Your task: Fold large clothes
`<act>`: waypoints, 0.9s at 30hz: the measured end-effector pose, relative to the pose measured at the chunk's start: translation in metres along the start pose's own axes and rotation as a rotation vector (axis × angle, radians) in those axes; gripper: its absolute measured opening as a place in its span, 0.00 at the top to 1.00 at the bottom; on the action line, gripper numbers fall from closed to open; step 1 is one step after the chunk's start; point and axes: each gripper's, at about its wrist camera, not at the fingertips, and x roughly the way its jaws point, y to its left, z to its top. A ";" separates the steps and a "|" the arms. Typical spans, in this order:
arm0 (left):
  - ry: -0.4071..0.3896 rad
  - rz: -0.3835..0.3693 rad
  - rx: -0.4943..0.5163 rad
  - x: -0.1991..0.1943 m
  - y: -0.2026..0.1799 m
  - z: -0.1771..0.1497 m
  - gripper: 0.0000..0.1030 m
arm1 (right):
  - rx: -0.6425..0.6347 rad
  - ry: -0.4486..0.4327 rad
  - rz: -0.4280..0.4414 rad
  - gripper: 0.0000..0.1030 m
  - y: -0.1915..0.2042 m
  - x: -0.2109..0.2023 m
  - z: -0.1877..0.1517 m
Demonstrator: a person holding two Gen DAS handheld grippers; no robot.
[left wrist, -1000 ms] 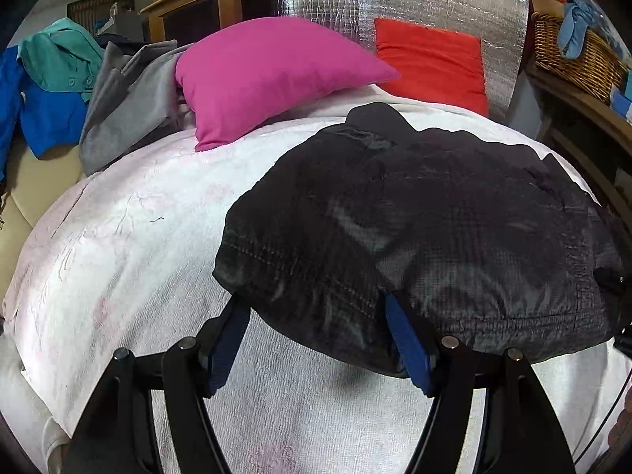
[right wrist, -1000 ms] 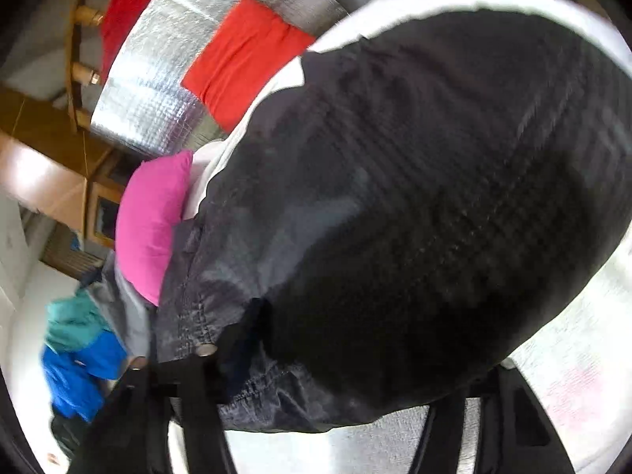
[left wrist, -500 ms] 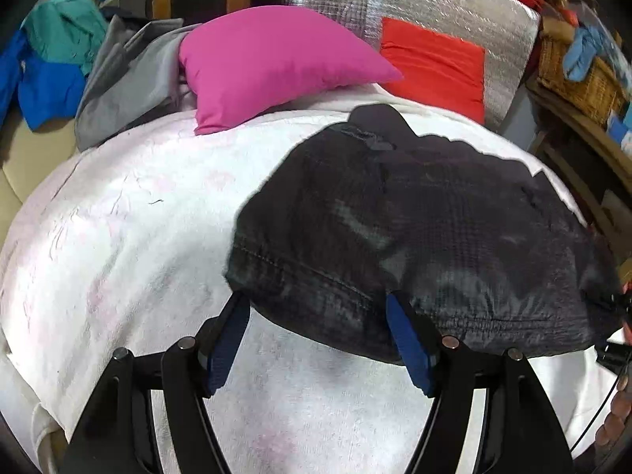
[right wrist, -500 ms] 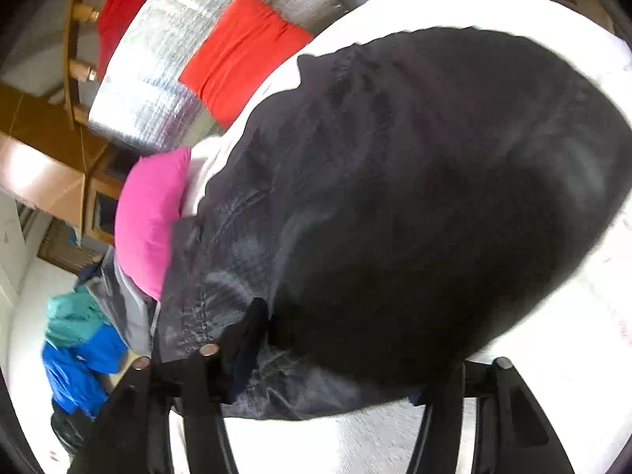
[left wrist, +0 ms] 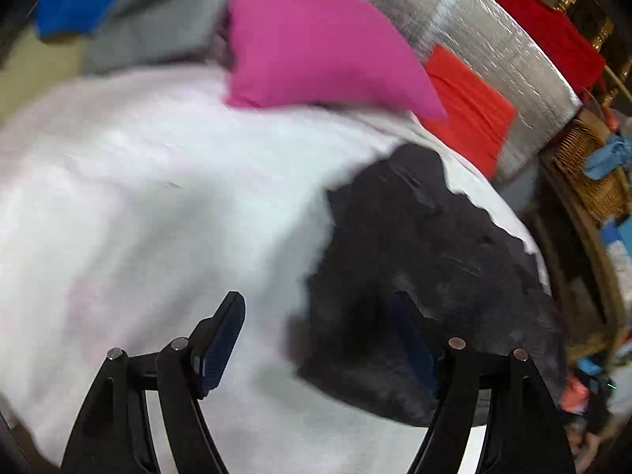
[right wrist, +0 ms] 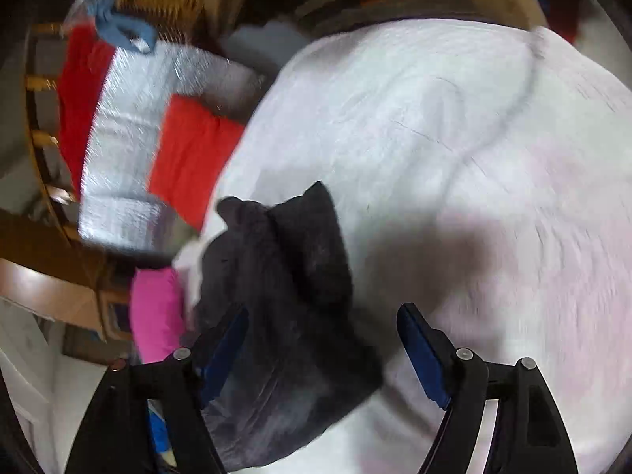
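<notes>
1. The black jacket (left wrist: 426, 288) lies bunched in a compact bundle on the white bedspread (left wrist: 130, 213), below the pink pillow (left wrist: 316, 47) and red cushion (left wrist: 466, 118); it looks mostly folded already (a judgement, since both views are motion-blurred).
2. Left gripper (left wrist: 320, 339): jaws wide apart and opening, nothing pinched. One blue pad sits over bare spread, the other against the jacket's near edge; contact there can't be told.
3. Right gripper (right wrist: 324, 351): jaws opening too, no cloth pressed betw. the pads. The jacket (right wrist: 276, 316) lies under its left-hand finger, the other finger is over bare spread.
4. Step in hand reads as letting go after a fold. To do it well, the person should let both jaws clear the fabric fully before pulling away, so the slick nylon isn't dragged open again.
5. Lift off rather than slide across the bundle (puffy fabric probably springs back).
6. Next grip, if needed: take the hem edge w/ both grippers well apart and keep edges aligned.
</notes>
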 end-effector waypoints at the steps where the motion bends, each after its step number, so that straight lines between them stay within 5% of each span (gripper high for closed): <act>1: 0.037 -0.034 -0.007 0.009 -0.003 0.000 0.25 | 0.001 0.022 0.009 0.22 -0.001 0.005 0.004; 9: 0.241 -0.177 0.025 0.068 -0.020 0.009 0.19 | -0.067 0.129 0.050 0.14 0.004 0.052 0.022; 16: 0.273 -0.315 -0.044 0.087 -0.018 0.028 0.17 | -0.173 0.236 0.116 0.14 0.027 0.077 0.012; 20: 0.267 -0.372 -0.049 0.090 -0.025 0.031 0.17 | -0.254 0.230 0.036 0.25 0.046 0.089 -0.002; 22: 0.247 -0.383 -0.036 0.089 -0.030 0.032 0.33 | -0.244 0.214 0.045 0.47 0.051 0.086 -0.004; 23: 0.233 -0.374 -0.027 0.088 -0.033 0.032 0.40 | -0.240 0.204 0.056 0.51 0.052 0.083 -0.003; 25: 0.211 -0.357 -0.017 0.086 -0.036 0.033 0.69 | -0.262 0.180 0.057 0.61 0.057 0.076 -0.006; 27: 0.185 -0.368 -0.020 0.080 -0.036 0.034 0.73 | -0.289 0.153 0.061 0.64 0.067 0.068 -0.010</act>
